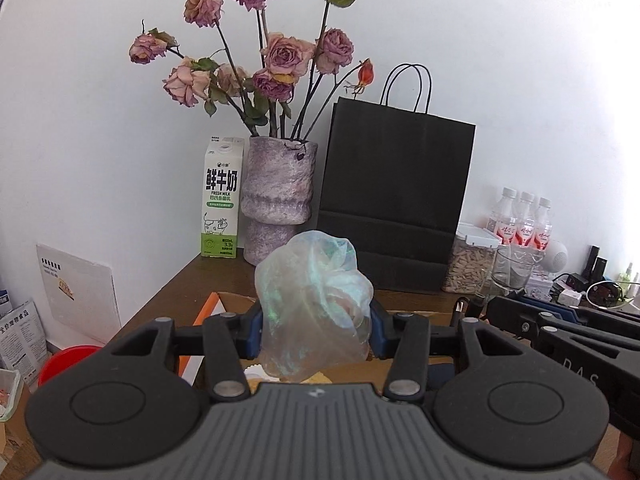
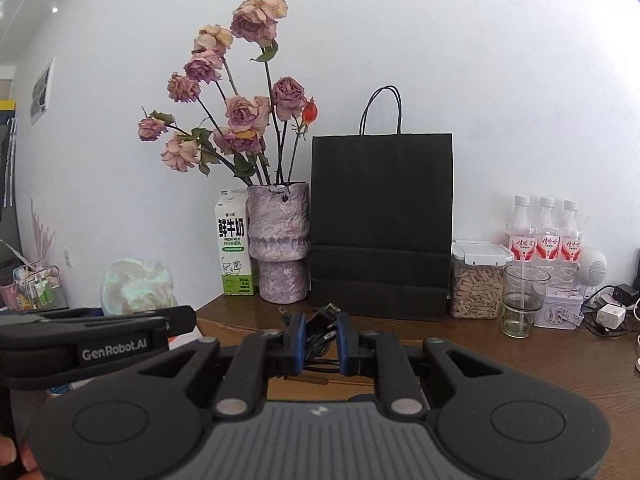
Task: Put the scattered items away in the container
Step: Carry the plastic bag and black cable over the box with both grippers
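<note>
Two grippers in view, both loaded. Left gripper [image 1: 316,334]: fingers [image 1: 252,332] partly apart, clamped on both sides of a crumpled iridescent plastic bag [image 1: 314,308], held above an open cardboard box [image 1: 236,302] on the wooden surface [image 1: 208,276]. Right gripper [image 2: 322,340]: fingers nearly closed, pinching a bundled black cable [image 2: 320,322] between them, clear of the surface.

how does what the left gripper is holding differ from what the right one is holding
The left gripper clamps a crumpled, translucent plastic bag, pale and bulging above wide-set jaws. The right gripper pinches a dark bundled cable, thin and opaque, with jaws nearly closed. Both are held above the wooden table.
</note>
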The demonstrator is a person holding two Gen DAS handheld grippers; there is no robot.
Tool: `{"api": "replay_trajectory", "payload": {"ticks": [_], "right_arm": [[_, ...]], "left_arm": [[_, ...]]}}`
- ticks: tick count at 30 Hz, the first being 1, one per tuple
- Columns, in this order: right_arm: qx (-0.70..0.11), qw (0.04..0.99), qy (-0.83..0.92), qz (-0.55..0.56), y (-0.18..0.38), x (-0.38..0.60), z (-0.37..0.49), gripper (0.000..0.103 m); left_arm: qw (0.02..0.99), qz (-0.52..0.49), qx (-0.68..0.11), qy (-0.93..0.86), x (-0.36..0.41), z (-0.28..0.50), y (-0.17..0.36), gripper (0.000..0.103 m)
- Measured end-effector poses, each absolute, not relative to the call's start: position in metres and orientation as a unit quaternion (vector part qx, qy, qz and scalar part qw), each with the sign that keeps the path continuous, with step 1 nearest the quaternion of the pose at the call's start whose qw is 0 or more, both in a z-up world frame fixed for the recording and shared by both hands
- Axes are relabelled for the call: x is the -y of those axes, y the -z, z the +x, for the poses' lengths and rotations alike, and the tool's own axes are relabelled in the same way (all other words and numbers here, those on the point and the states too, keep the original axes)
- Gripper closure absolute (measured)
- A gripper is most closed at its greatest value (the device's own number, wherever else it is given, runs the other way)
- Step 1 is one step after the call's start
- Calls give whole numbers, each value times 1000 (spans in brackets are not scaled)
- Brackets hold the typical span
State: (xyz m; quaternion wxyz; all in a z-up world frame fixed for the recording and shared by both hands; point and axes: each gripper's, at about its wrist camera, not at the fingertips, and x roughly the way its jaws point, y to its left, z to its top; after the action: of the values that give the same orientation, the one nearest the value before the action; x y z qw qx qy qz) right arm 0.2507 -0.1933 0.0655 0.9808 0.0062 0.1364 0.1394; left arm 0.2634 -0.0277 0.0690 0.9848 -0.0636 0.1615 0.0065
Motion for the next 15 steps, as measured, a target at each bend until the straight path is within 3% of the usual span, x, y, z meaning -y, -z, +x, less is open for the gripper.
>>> {"api": "replay_trajectory", "payload": {"ticks": [9, 15], "right_arm": [[-190, 971, -144, -2, -23, 190, 287, 89], [-180, 974, -138, -12, -21, 188, 282, 88]], "left_arm": [[978, -37, -204, -25, 25, 290, -31, 54], [977, -28, -208, -29, 27, 289, -28, 51]]}}
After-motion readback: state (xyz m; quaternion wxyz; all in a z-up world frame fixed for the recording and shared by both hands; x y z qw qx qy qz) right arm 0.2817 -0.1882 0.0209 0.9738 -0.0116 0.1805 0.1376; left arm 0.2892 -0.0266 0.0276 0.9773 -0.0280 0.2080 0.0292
